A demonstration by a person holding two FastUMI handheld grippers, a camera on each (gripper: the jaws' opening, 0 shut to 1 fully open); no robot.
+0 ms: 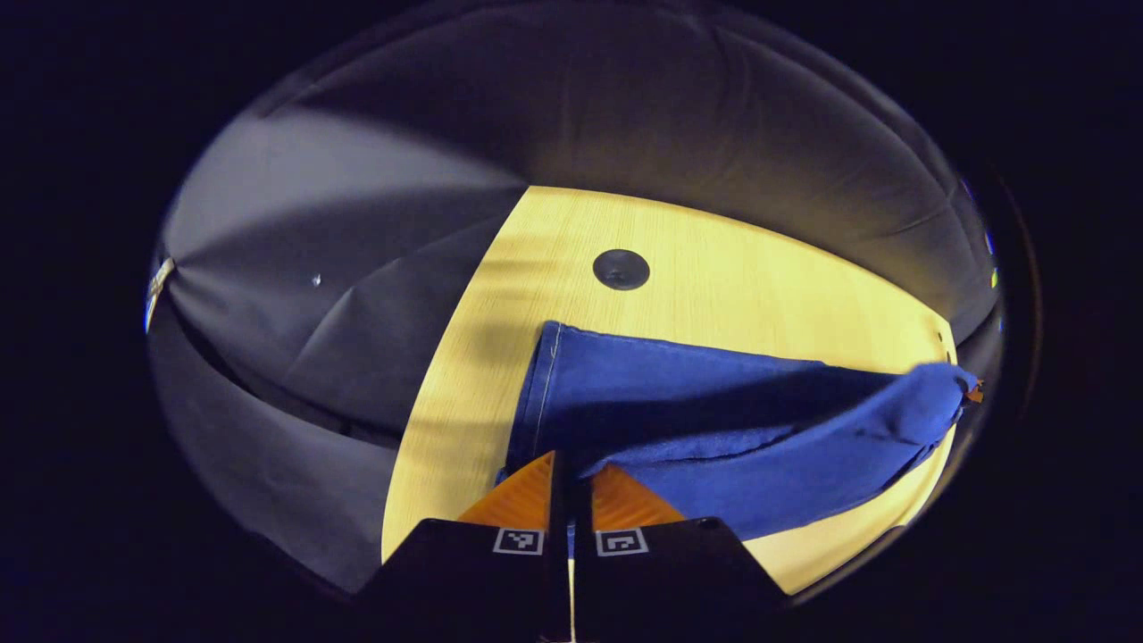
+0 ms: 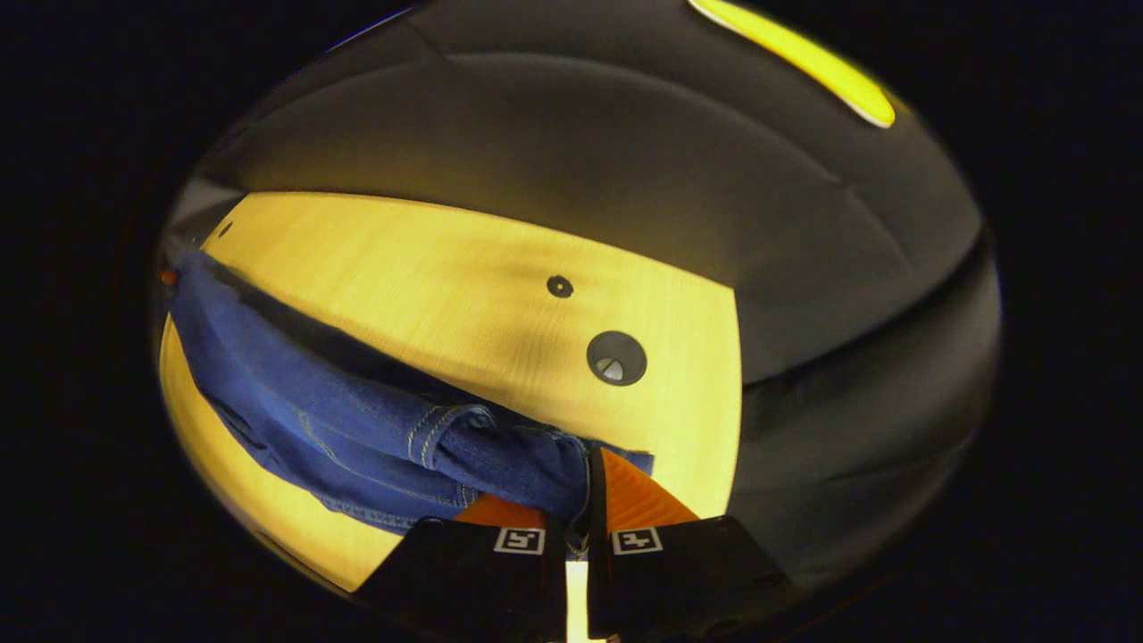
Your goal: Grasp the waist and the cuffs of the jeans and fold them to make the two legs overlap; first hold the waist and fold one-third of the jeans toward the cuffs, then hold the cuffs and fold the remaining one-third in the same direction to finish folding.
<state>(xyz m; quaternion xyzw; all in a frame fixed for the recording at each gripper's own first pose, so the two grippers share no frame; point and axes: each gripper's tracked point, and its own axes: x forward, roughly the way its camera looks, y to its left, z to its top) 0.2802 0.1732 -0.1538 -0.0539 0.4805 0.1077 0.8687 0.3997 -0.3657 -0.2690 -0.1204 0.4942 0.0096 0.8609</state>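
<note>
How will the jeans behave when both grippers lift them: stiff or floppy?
Probably floppy: the jeans sag in a curve between the left gripper and the right gripper. Likely somewhat heavy: the cloth looks thick. Slipping seems unlikely with both grippers pinching folded cloth.

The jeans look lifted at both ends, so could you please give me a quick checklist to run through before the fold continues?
1. Left gripper shut on the jeans at the cuff end: ok.
2. Right gripper shut on the waist end: ok.
3. Denim hanging between both grippers, one leg over the other: ok.
4. Legs' edges aligned: cannot tell.
5. Bare table beyond the jeans for laying them down: ok.
</note>
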